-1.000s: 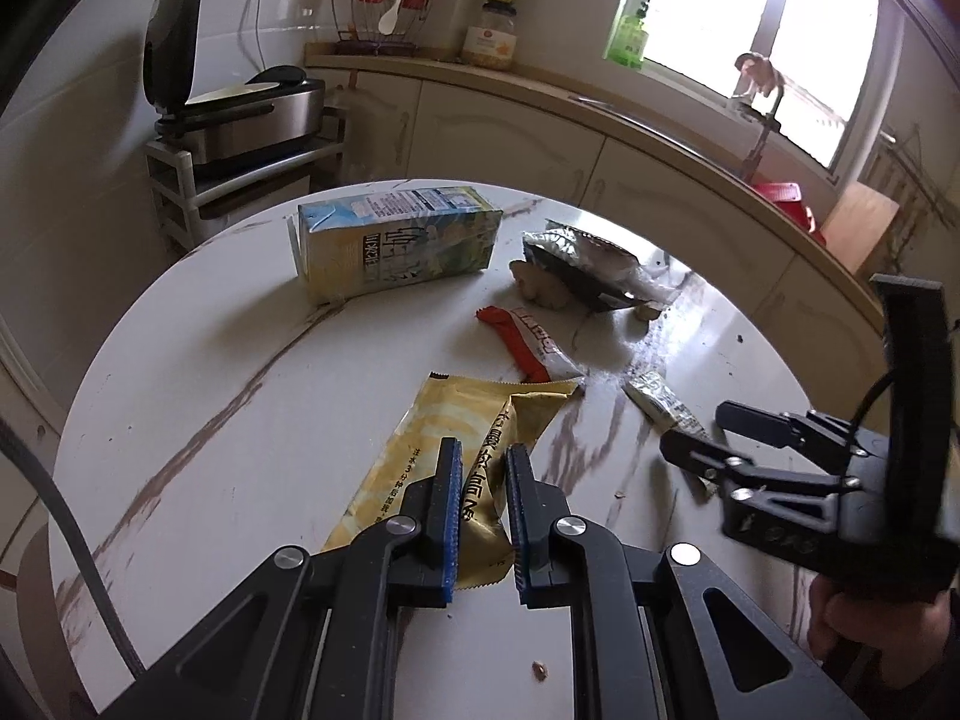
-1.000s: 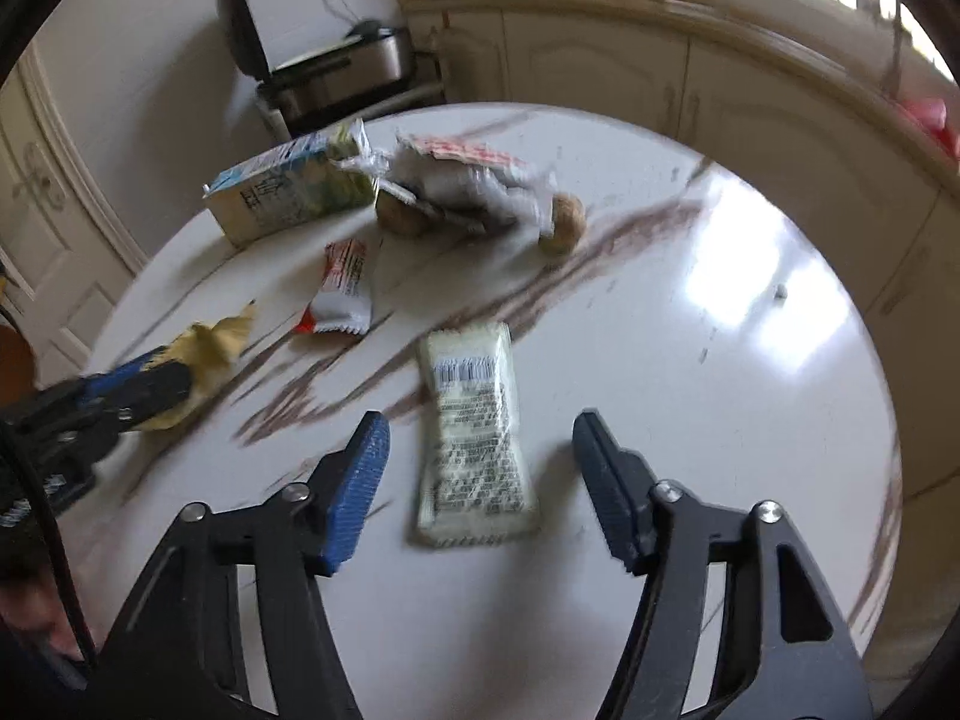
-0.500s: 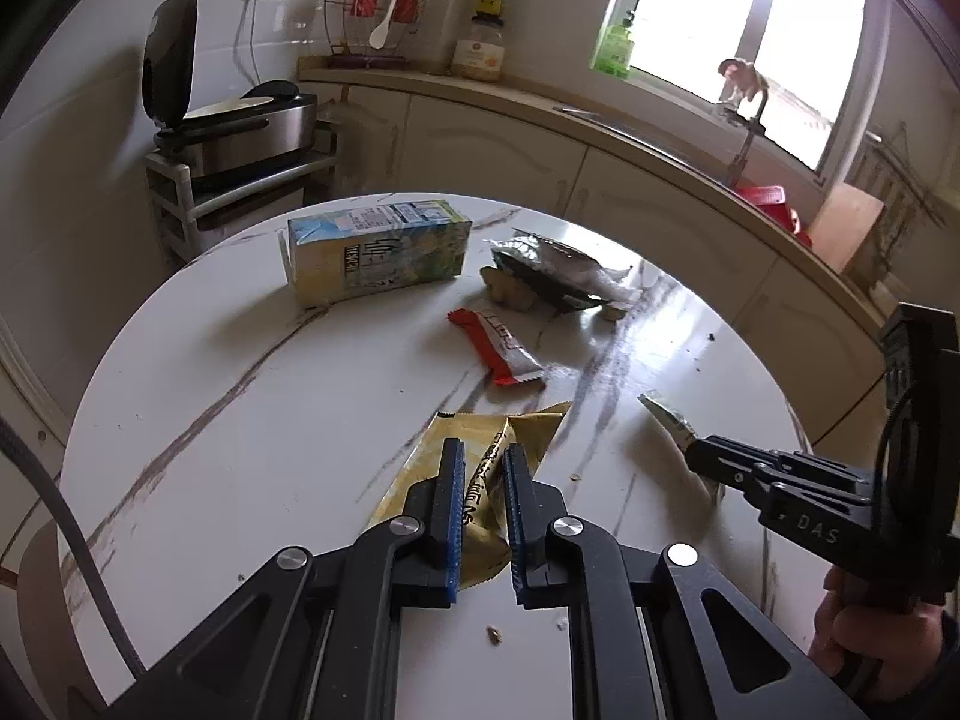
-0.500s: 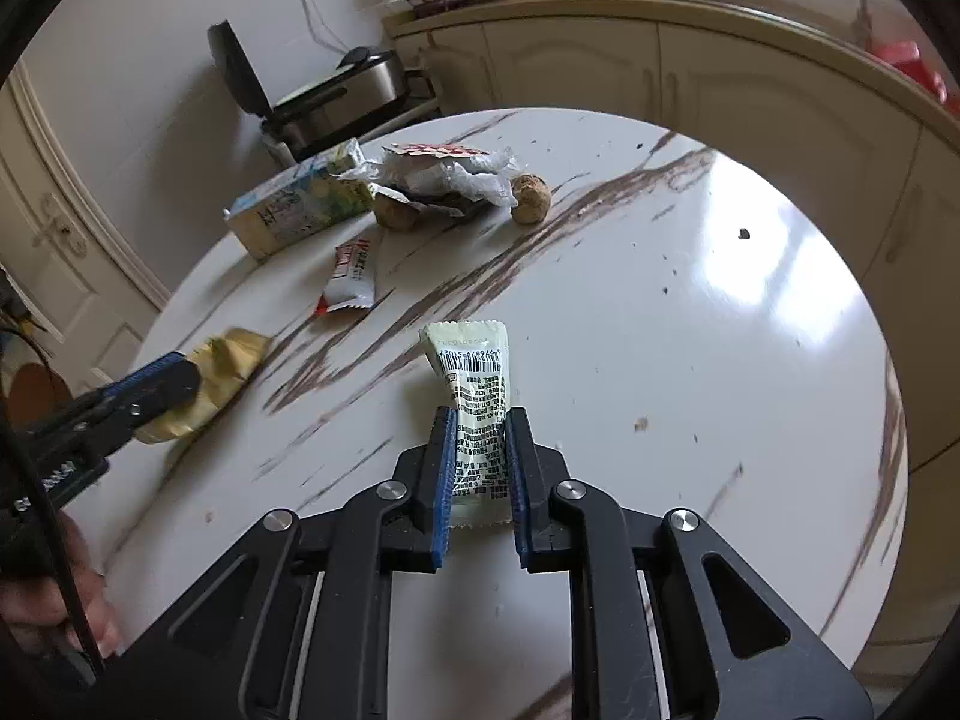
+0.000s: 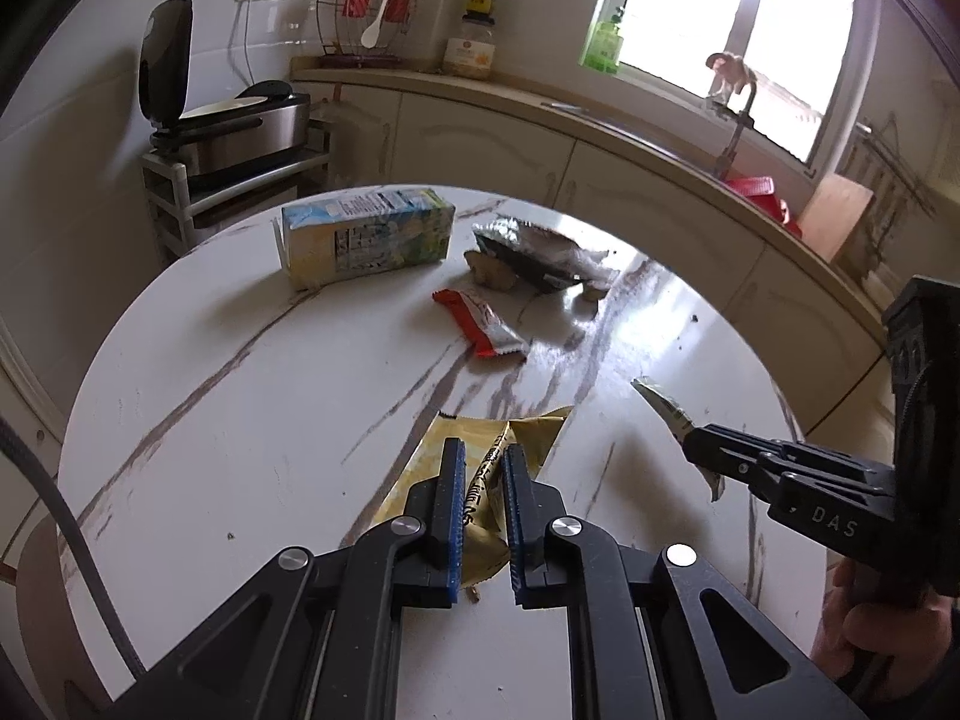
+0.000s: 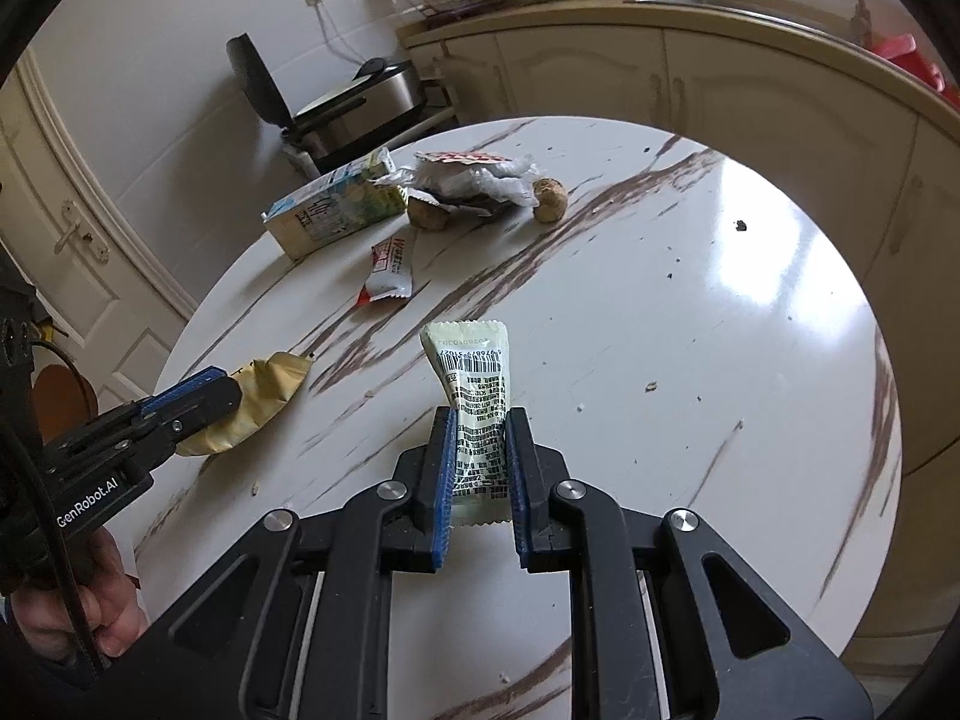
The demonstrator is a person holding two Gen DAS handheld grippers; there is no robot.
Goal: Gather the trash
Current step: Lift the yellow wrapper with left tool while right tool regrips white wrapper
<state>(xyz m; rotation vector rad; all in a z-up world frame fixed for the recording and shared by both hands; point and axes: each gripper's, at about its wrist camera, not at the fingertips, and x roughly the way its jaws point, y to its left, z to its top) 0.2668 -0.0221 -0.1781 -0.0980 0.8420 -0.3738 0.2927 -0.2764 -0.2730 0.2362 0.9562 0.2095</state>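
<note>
Bright day light pours in from the window (image 5: 738,18); it glares white on the table (image 6: 774,276); edges bend and go dark.

Round marble table (image 5: 240,408); cream cabinets (image 5: 480,138); bright window (image 5: 738,12); tiled wall (image 5: 90,42)

Four wrappers (image 6: 474,414), one carton (image 5: 366,234), two walnuts (image 6: 550,199), two tools (image 5: 480,480).

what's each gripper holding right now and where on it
The left gripper pinches the yellow wrapper near its lower middle. The right gripper clamps the pale green wrapper by its lower half.
</note>
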